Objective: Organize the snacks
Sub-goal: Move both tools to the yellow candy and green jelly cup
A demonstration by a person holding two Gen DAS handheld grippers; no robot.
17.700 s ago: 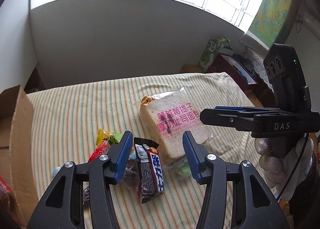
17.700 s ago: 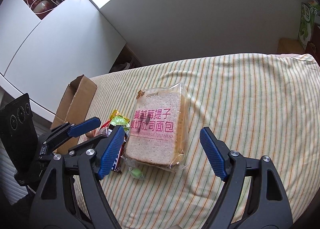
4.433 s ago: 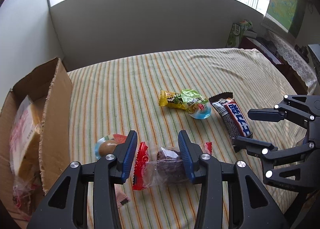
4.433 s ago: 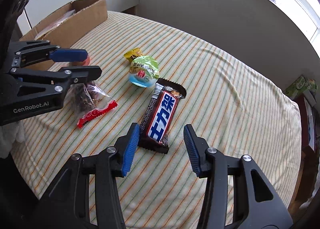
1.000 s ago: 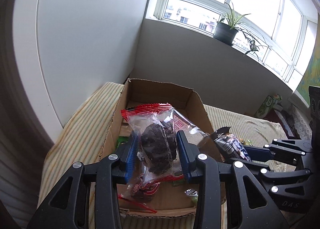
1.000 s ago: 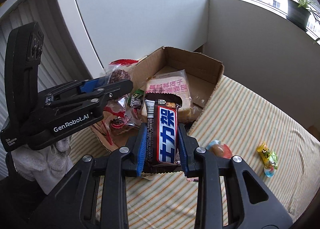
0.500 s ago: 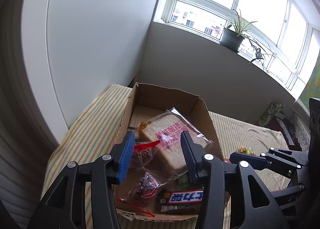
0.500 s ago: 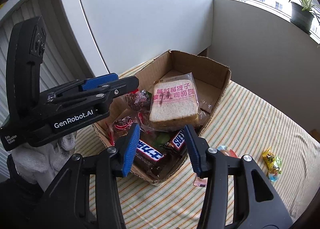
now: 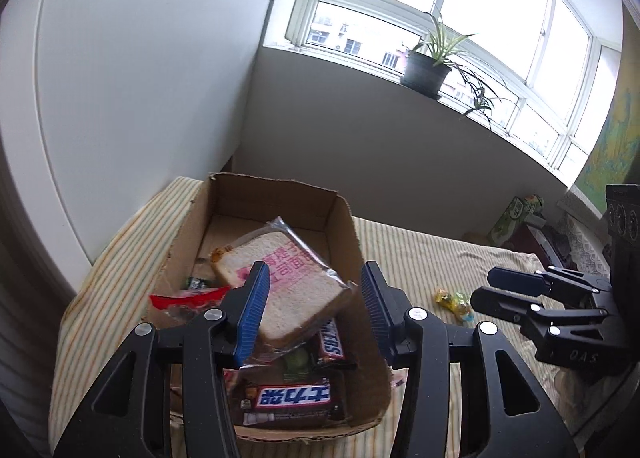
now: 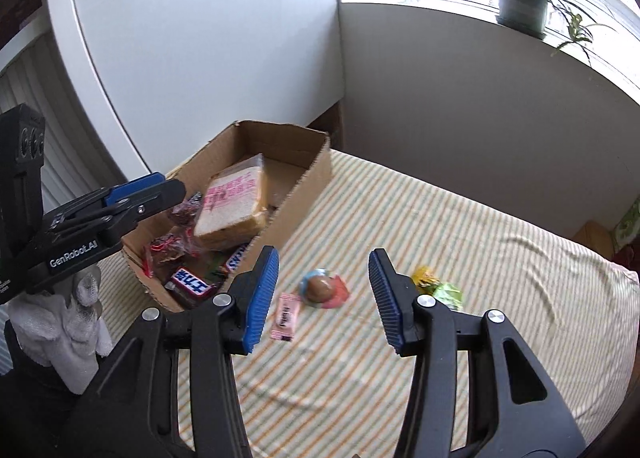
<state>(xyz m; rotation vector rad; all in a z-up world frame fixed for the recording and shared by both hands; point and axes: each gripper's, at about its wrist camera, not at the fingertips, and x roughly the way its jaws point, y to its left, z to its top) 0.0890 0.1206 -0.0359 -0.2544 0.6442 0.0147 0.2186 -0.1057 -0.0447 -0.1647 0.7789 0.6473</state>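
With both tongs spread wide and holding nothing, your next pick is among the loose snacks lying on the striped bed beside the cardboard box. Your right tongs hang above the round jelly cup, which lies just outside the box's near corner, with the pink candy sachet just beside it and the yellow-green wrapped sweets farther from the box. Judge the cup light, rigid and slick, so close across its widest part; the sachet looks flat and flimsy, so pinch it by an edge. Your left tongs hover over the box, above the bagged toast, which lies tilted on the chocolate bars. Both tools point forward and down, left nearer the box.
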